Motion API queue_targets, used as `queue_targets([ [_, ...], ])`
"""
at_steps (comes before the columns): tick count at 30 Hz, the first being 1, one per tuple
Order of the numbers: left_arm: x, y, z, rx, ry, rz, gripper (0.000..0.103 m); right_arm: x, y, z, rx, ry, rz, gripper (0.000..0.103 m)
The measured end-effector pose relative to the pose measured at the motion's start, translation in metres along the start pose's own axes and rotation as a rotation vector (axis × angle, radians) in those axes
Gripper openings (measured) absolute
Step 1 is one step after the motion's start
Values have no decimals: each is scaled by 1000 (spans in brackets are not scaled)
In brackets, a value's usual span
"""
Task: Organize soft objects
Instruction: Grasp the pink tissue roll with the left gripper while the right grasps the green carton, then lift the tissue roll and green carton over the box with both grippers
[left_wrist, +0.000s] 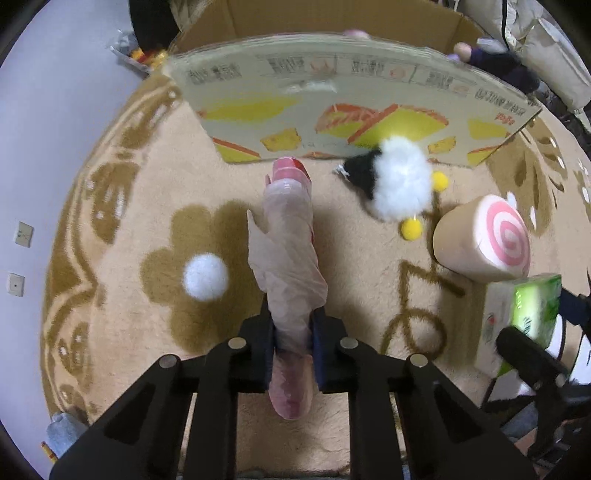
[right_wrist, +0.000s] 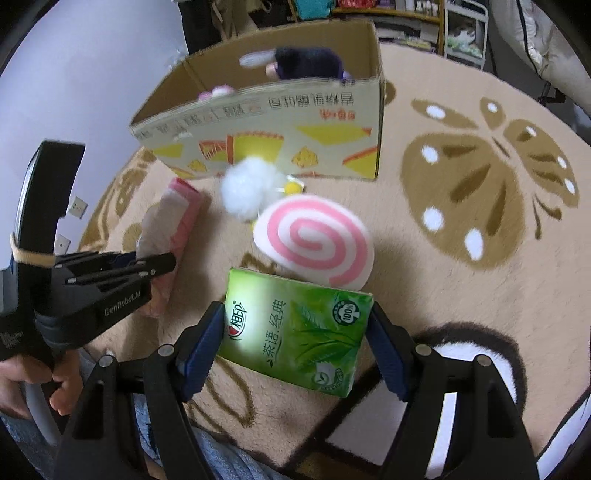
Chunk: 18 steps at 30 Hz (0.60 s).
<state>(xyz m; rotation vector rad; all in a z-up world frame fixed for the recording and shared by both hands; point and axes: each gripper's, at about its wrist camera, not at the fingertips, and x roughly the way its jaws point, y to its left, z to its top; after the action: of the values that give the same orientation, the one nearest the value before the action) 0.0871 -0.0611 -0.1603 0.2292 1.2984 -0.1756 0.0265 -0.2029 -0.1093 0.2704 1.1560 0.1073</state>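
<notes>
My left gripper (left_wrist: 293, 332) is shut on a long pink soft roll wrapped in thin plastic (left_wrist: 288, 251), held above the rug; it also shows in the right wrist view (right_wrist: 173, 225). My right gripper (right_wrist: 297, 332) is shut on a green tissue pack (right_wrist: 295, 328), also seen at the right of the left wrist view (left_wrist: 524, 317). A pink-swirl cushion (right_wrist: 314, 240) lies on the rug just beyond the pack. A white fluffy toy with yellow pompoms (left_wrist: 400, 181) is blurred in front of the cardboard box (right_wrist: 280, 122). The box holds a dark plush (right_wrist: 306, 62).
A beige rug (right_wrist: 461, 288) with brown flower and butterfly patterns covers the floor. A white patch (left_wrist: 205, 277) sits in a rug flower. The wall is at left, shelves and a padded jacket behind the box. The person's hand (right_wrist: 33, 384) holds the left gripper.
</notes>
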Motion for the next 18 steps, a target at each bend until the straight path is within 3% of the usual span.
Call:
queue_targets([
  [8, -58, 16, -12, -37, -171, 12, 15, -40, -1, 3, -3, -126, 22, 79],
  [18, -102, 30, 1, -73, -343, 18, 15, -69, 3, 24, -11, -262, 20, 79],
])
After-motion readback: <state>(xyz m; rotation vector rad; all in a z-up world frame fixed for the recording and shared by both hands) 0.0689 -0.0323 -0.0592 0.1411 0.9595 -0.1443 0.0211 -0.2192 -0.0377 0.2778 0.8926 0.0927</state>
